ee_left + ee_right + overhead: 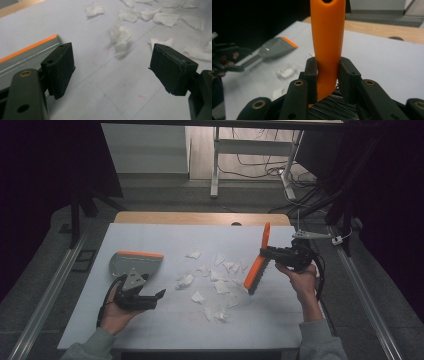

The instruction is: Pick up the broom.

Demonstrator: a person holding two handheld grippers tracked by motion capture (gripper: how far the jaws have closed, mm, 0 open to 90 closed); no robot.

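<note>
Right gripper (272,254) clamped on brush (256,268), left gripper (150,296) spread empty beside dustpan (134,263): sloppy sweep could scatter scraps (216,281) off counter (150,237).

Orange brush (257,266) tilted, bristles by white paper scraps (215,279); grey dustpan (136,263) flat, left.

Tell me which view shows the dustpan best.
The high view: the whole dustpan lies flat on the table, orange edge visible. The left gripper view catches just a corner; the right gripper view shows it small and blurred.
</note>
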